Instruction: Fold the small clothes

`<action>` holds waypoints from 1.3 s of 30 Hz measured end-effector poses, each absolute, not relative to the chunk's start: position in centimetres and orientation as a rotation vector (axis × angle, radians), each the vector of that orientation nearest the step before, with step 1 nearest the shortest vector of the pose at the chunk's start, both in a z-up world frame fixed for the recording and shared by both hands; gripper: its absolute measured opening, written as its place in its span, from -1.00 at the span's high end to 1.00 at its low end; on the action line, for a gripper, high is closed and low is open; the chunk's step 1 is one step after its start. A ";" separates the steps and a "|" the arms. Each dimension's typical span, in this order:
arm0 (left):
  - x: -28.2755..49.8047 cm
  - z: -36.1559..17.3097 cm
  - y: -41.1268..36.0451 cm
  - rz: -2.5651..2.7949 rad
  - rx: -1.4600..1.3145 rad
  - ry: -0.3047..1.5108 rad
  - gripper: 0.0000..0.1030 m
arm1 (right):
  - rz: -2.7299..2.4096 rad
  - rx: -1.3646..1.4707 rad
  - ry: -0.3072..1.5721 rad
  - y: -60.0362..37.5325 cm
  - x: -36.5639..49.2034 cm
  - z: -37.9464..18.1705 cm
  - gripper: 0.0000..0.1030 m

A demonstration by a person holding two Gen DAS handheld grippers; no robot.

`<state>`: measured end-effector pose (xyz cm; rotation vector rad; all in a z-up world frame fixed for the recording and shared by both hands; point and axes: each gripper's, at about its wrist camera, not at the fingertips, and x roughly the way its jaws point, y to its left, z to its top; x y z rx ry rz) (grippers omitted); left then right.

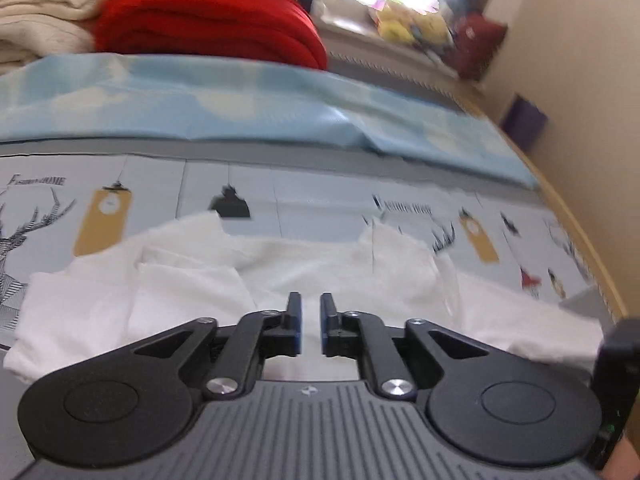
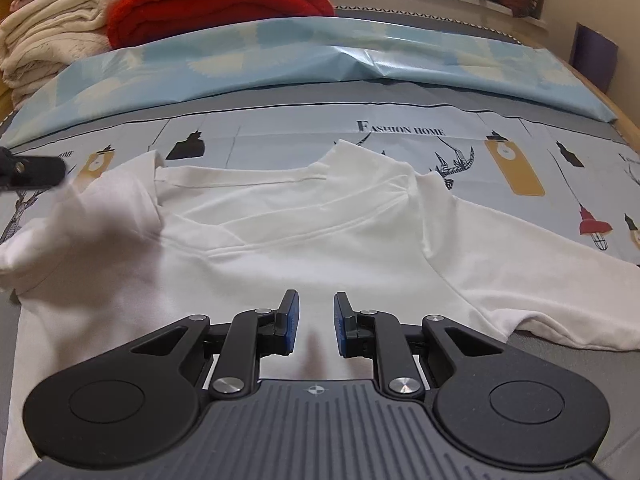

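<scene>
We held the left gripper [image 1: 311, 320] with jaws a narrow gap apart, empty | right gripper [image 2: 316, 322] jaws wider, empty | white T-shirt [image 2: 304, 236] lay spread on the bed sheet [image 2: 400, 148], left sleeve lifted, likely for folding inward.
</scene>
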<state>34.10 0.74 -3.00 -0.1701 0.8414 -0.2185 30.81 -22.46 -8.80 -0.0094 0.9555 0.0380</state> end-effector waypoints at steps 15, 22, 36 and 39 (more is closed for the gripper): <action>35.6 -2.5 9.4 0.108 -0.288 0.878 0.49 | 0.067 -0.044 0.973 -18.0 31.6 -10.8 0.63; 34.3 -2.5 17.3 0.193 -0.399 0.874 0.49 | 0.116 -0.063 0.915 -15.0 31.9 -10.6 0.63; 35.7 -9.0 17.3 0.049 -0.588 1.068 0.49 | 0.278 -0.074 0.869 -12.3 31.9 -9.3 0.63; 36.7 -10.6 14.9 0.010 -0.546 1.107 0.49 | 0.306 -0.084 0.873 -12.0 31.8 -9.2 0.63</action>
